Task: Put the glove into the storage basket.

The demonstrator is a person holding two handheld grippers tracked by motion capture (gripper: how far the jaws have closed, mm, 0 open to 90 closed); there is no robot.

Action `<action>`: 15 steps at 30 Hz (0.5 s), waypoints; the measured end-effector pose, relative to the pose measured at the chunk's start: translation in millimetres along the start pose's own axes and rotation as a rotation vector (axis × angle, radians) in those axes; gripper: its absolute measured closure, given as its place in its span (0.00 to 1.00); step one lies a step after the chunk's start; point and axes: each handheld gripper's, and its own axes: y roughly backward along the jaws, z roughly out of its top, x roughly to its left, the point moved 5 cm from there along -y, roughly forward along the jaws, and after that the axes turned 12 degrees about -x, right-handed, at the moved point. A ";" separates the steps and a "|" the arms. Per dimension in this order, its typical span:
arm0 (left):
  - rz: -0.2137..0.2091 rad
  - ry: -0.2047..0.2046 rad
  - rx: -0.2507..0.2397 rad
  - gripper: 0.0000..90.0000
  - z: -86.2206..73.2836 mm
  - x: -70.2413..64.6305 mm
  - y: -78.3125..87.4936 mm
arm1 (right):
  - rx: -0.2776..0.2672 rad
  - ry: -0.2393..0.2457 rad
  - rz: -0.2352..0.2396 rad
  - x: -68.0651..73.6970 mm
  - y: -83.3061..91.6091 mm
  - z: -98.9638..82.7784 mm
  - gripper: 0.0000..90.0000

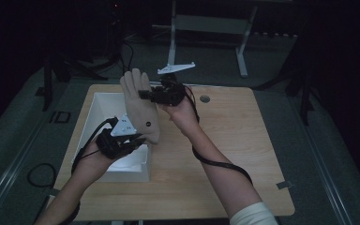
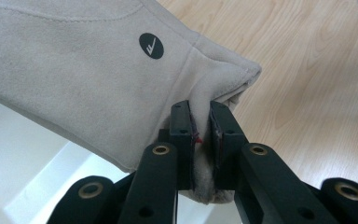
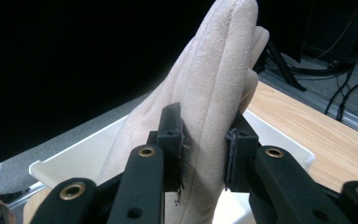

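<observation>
We see a light wooden table (image 1: 243,154) with rounded corners, its grain running lengthwise and its surface a pale honey colour. Near its far edge sits a small round grommet hole (image 1: 205,99). On the left part of the tabletop rests a white rectangular bin (image 1: 104,104), open at the top, with thin upright walls; its long side runs from the far edge toward the near one. Something white lies inside it, too unclear for us to tell what. A small dark piece of tape (image 1: 284,184) sticks at the table's near right corner. The table stands on a grey carpeted floor (image 1: 342,154).
</observation>
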 end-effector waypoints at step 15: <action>0.048 0.051 0.040 0.91 -38.8 21.4 26.2 | 0.040 -0.009 0.045 22.7 -49.2 -9.5 0.81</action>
